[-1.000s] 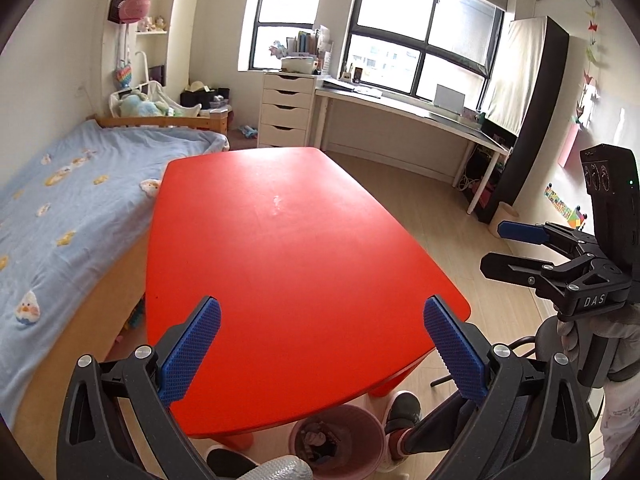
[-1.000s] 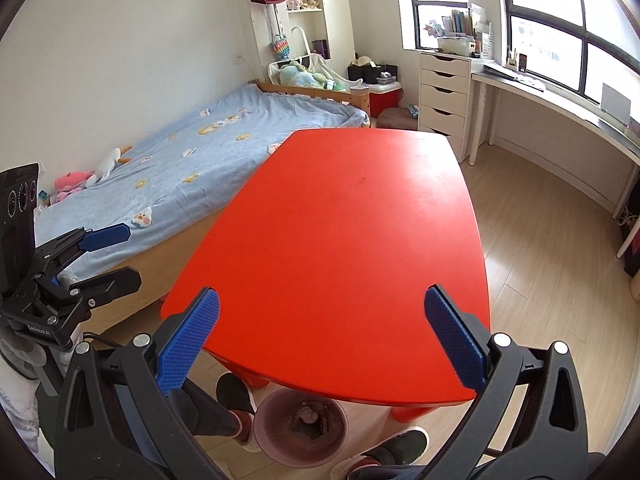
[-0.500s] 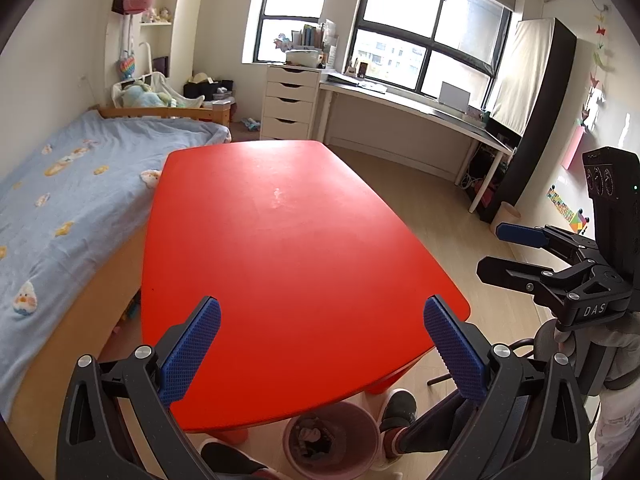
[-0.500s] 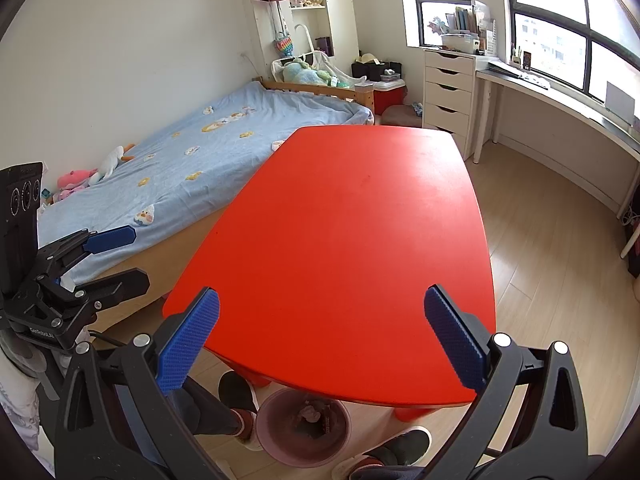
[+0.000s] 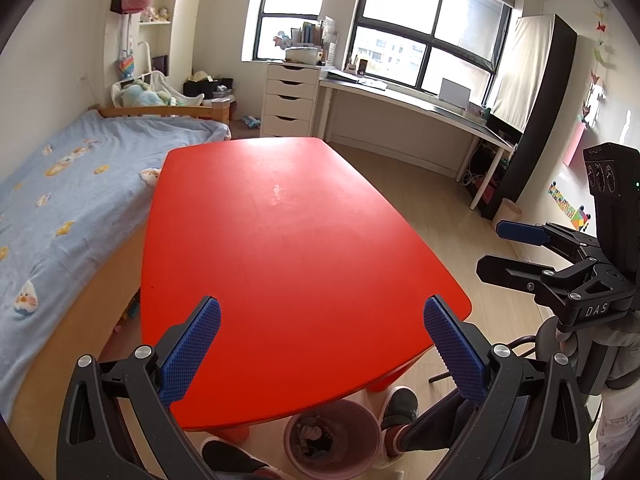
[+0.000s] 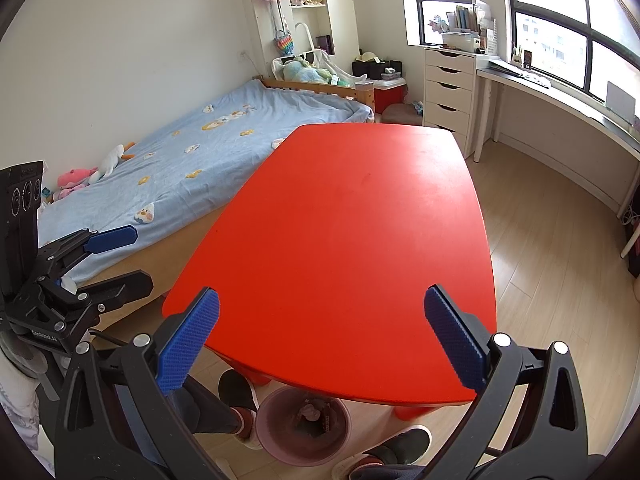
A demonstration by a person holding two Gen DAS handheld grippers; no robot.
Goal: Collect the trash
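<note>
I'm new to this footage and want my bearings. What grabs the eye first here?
The big red table fills the middle, its top bare, beside a blue-covered bed. Under its near edge stands a pink bin with trash inside. Both grippers, left and right, hang open above that edge.

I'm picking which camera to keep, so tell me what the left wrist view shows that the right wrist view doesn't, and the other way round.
Only the left wrist view shows the tall black cabinet at the end of the long desk, the paper decorations on the right-hand wall, and the right gripper from the side. Only the right wrist view shows the plush toys at the near end of the bed and the left gripper from the side. Both show the bare red table, the pink trash bin under its near edge with trash inside, the blue bed, the white drawers and both grippers open.
</note>
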